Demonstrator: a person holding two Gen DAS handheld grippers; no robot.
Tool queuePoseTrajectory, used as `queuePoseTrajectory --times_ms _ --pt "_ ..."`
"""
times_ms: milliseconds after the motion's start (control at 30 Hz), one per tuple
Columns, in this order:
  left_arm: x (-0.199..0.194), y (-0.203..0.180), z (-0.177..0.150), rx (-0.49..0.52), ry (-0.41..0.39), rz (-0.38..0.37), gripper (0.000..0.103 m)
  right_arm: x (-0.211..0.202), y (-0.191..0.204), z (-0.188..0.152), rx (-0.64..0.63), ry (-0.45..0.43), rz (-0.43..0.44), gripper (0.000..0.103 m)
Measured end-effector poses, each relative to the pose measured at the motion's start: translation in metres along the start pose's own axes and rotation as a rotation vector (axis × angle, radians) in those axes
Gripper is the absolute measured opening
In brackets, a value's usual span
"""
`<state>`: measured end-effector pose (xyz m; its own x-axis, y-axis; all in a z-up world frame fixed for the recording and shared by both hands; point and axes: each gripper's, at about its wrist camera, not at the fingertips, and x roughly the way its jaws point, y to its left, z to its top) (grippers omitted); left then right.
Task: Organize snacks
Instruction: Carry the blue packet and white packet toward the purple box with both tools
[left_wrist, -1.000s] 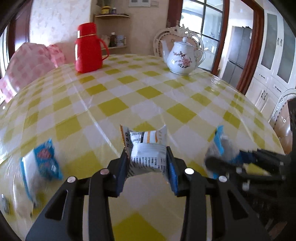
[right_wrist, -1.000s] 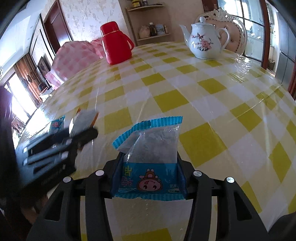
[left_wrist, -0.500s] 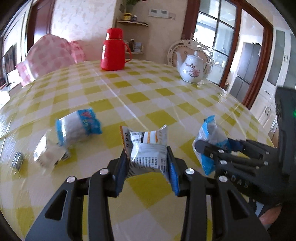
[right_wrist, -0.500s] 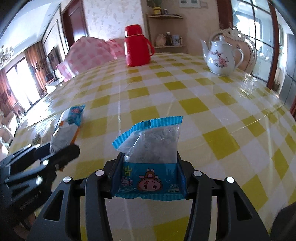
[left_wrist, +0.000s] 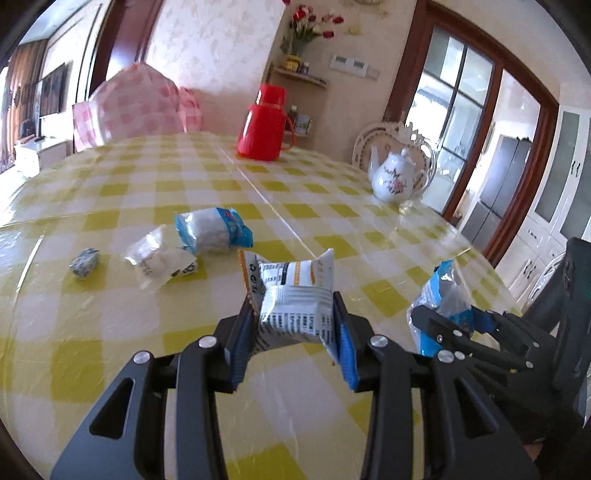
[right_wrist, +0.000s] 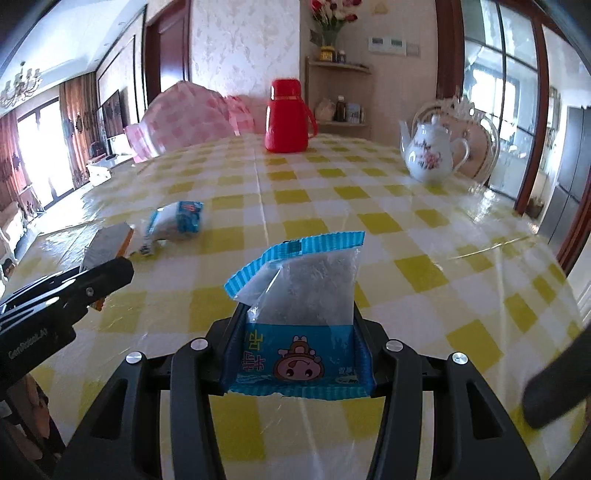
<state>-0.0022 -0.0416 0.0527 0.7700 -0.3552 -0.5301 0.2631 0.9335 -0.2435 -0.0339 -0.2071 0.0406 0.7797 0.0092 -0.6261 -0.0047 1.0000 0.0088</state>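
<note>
Table (left_wrist: 110, 206) with yellow-and-white checked cloth fills both views. Pink checked cushion (left_wrist: 129, 107) sits behind its far edge.

Far side of the table: red thermos jug (left_wrist: 266, 125) upright near the middle, white floral teapot (left_wrist: 397, 179) upright well to its right, an ornate white chair back just behind the teapot.

Left gripper (left_wrist: 297, 332) is clamped on a white snack packet with orange trim (left_wrist: 295, 291) — both fingers pressed into its sides, packet held upright above the cloth, printed back panel facing the camera. In the right wrist view the same gripper (right_wrist: 92, 275) enters from the left edge with the packet's orange-edged end (right_wrist: 109, 242) sticking out past the fingertips.

Right gripper (right_wrist: 297, 350) is pinching a blue snack packet with a cartoon face (right_wrist: 303, 314) — clear upper half, crimped blue top edge, held upright off the table. From the left wrist view that gripper (left_wrist: 448, 323) sits just to the right, blue packet in its tips (left_wrist: 443, 291). The two grippers are side by side, near each other, not touching.

Loose on the cloth, left of centre: blue-and-white packet (left_wrist: 212, 236) lying on its side, a clear wrapper with white contents (left_wrist: 159, 258) touching it on the near-left, and a small blue-grey wrapped piece (left_wrist: 85, 262) further left, apart from both.
</note>
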Motion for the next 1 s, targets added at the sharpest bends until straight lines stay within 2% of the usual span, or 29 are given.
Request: queuePoseTrajectory --times_ms 200,400,733,1000 --pt "-0.041 -0.003 -0.023 -0.016 -0.035 -0.019 0.040 -0.033 0.024 -0.023 -0.047 -0.012 0.002 0.049" --pt "-0.075 -0.008 -0.032 -0.002 -0.059 -0.012 0.040 -0.060 0.039 -0.035 -0.084 -0.025 0.006 0.049" --pt "-0.144 0.008 -0.045 0.029 -0.083 0.076 0.040 -0.111 0.074 -0.042 -0.159 -0.081 0.075 0.049" --pt "-0.207 0.024 -0.057 0.053 -0.156 0.136 0.041 -0.162 0.108 -0.044 -0.204 -0.190 0.155 0.049"
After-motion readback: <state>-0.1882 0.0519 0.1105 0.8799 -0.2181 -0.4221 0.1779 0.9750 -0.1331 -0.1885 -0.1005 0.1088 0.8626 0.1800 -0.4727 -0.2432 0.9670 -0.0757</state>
